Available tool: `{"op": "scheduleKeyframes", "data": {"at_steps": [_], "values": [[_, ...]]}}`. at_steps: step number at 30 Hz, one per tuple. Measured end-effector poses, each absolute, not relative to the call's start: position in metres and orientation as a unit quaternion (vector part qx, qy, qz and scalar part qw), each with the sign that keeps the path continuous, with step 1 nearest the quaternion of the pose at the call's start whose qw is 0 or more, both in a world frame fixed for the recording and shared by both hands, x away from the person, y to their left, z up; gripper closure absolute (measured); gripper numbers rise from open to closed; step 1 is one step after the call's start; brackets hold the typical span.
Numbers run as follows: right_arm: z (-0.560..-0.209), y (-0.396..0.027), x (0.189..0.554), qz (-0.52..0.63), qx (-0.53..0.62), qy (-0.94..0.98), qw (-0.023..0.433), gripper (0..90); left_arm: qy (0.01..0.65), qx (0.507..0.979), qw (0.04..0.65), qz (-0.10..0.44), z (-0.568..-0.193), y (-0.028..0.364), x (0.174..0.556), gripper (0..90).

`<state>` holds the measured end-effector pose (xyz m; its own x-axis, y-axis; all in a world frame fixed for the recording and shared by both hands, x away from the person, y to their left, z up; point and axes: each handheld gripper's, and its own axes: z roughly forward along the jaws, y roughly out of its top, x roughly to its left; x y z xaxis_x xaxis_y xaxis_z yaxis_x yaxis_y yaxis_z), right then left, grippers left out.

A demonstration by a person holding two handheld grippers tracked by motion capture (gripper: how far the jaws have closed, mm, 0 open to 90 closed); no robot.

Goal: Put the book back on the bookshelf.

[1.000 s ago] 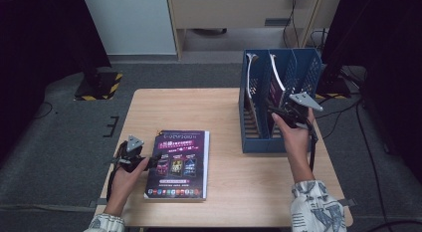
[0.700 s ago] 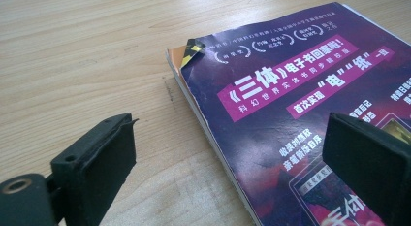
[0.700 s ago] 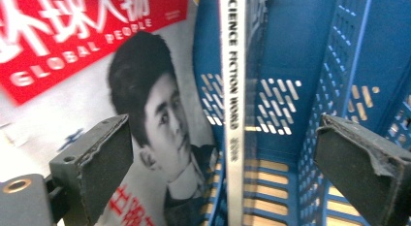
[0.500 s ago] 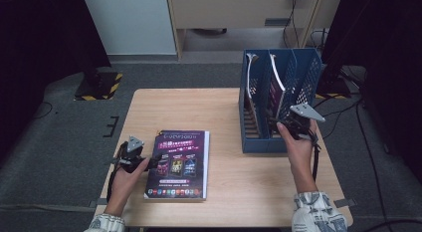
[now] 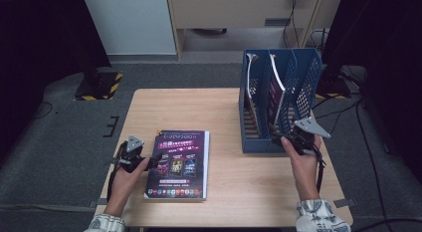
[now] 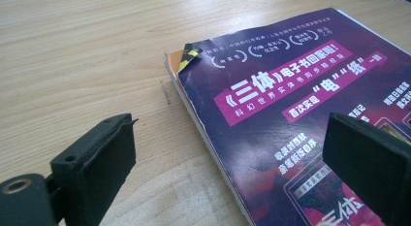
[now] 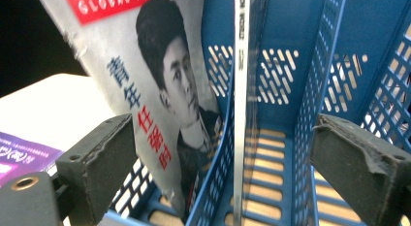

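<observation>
Beside purple book, left gripper (jaws apart) hovers.

Glossy paper magazine lies on matt wood-grain table; perforated blue plastic file rack looks smooth.

One purple book lies flat, two magazines stand in one blue file rack.
</observation>
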<state>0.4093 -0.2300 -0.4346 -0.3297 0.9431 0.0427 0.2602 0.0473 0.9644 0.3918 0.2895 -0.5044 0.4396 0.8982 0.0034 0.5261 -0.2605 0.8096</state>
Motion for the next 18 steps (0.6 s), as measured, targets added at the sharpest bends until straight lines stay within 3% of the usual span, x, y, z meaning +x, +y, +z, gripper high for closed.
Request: {"op": "scheduleKeyframes", "data": {"at_steps": [18], "values": [[-0.441,-0.213,0.376,0.500,0.434,0.669,0.337,12.3,0.468,0.758,0.383,0.243,-0.503,0.290,0.391,4.8]]}}
